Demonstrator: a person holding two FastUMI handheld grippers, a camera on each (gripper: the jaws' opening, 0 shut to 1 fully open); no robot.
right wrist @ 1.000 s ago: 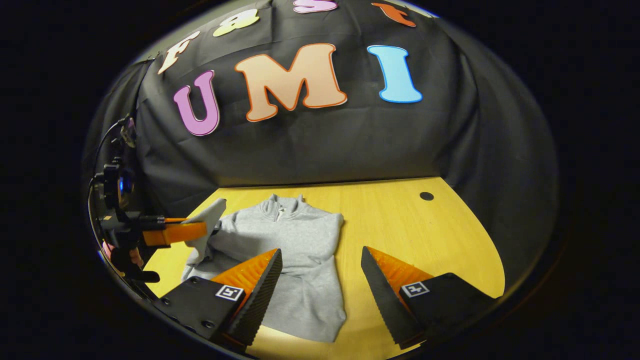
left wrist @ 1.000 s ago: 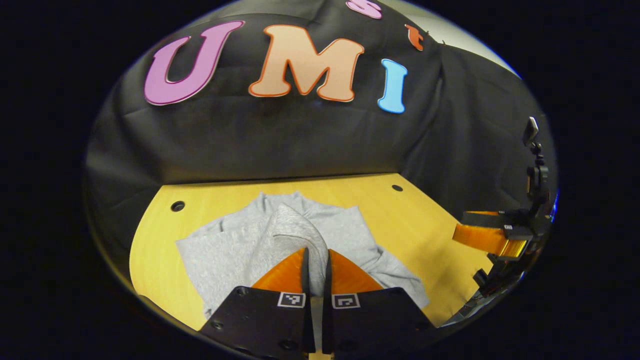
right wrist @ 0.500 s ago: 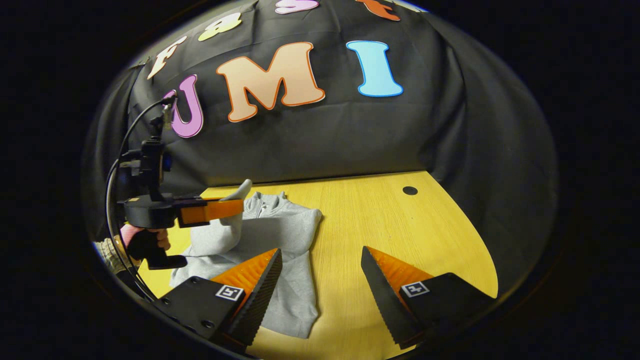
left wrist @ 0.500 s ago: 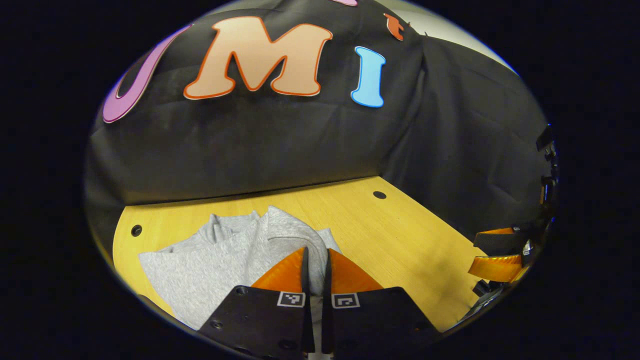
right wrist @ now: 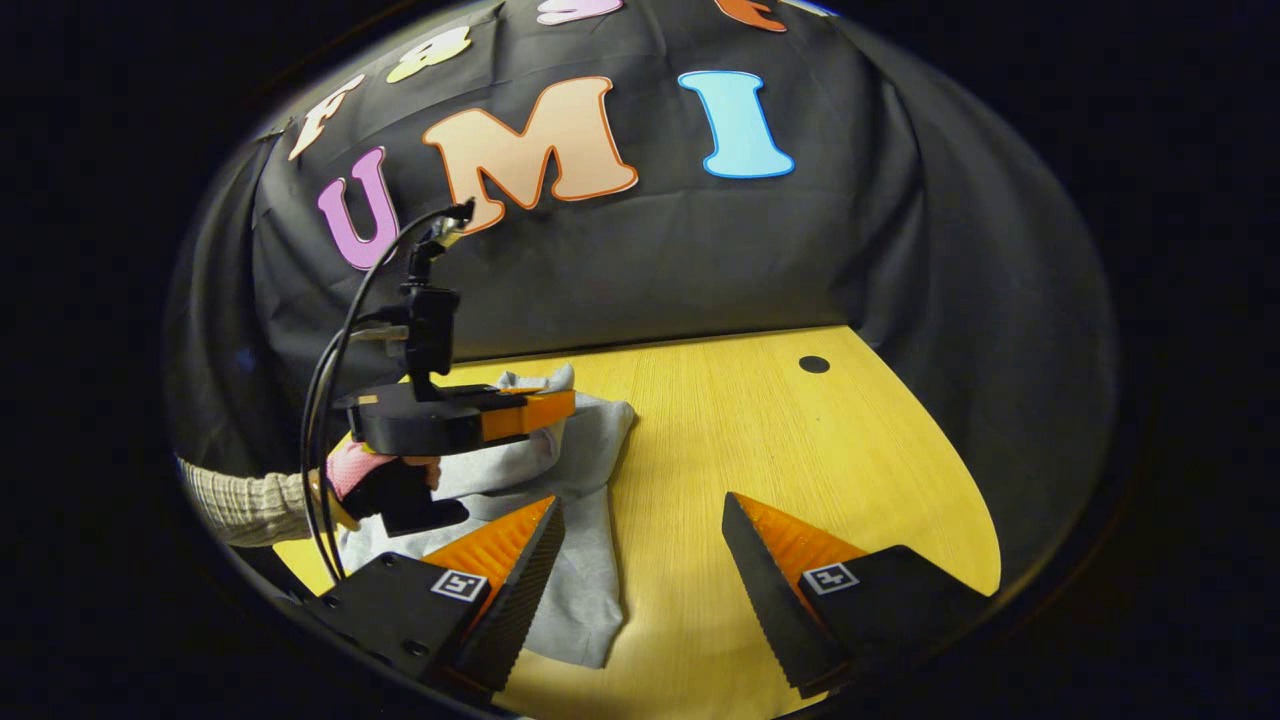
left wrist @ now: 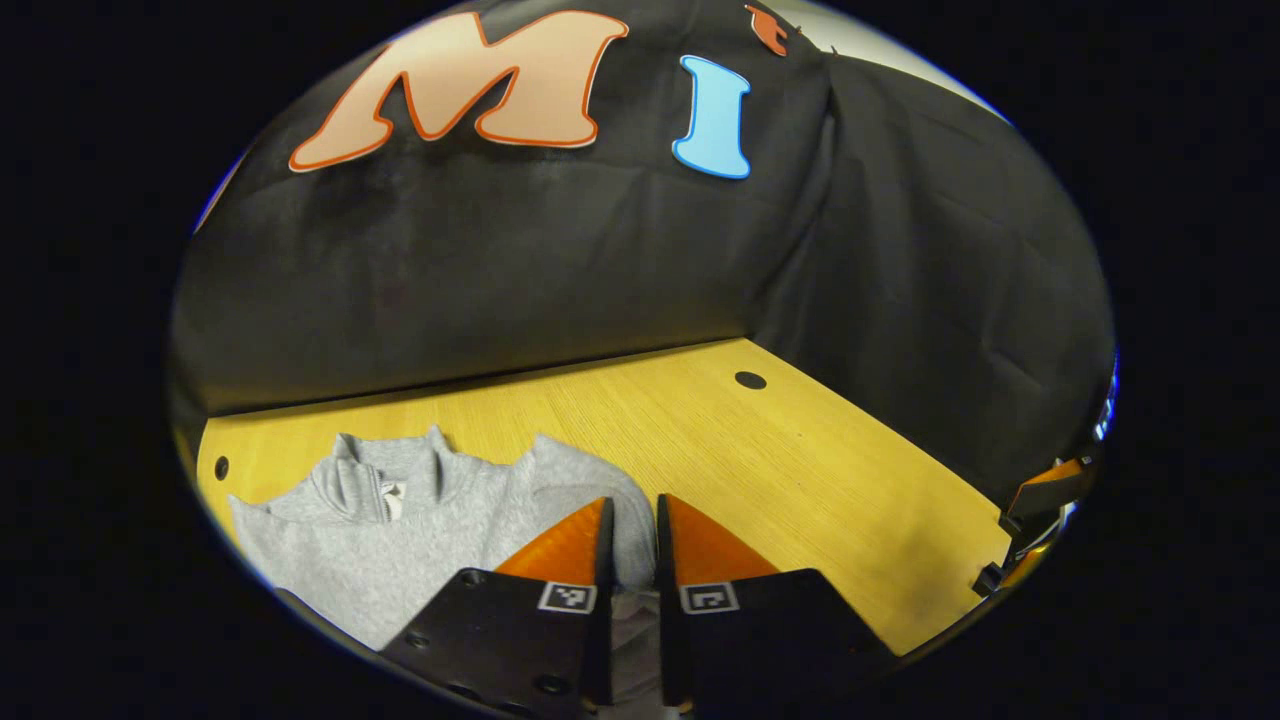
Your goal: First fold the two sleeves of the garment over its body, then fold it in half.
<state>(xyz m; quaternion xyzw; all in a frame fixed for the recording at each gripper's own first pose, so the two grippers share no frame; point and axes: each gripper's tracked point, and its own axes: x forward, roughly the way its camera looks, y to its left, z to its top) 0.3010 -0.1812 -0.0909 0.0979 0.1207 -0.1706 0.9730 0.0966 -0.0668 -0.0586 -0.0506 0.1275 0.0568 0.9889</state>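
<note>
I am working the sleeve-folding step. My left gripper (left wrist: 632,520) is pinching a fold of the grey garment (left wrist: 400,530), its sleeve end as far as I can judge, with both fingers pressed onto the cloth between them. In the right gripper view that same gripper (right wrist: 560,405) is holding the cloth raised above the garment's body (right wrist: 585,560), with a hand (right wrist: 375,480) in a pink glove and a ribbed sleeve (right wrist: 235,505) gripping its handle. The garment is lying on the yellow table (left wrist: 780,470), collar (left wrist: 385,480) toward the back wall, near the table's left side. My right gripper (right wrist: 640,545) is hanging with its fingers spread wide and nothing between them, above the table just beside the garment's hem.

I am judging that the next move calls for lowering the held sleeve flat across the chest and letting go. Whether the other sleeve is already folded in, I cannot tell.
</note>
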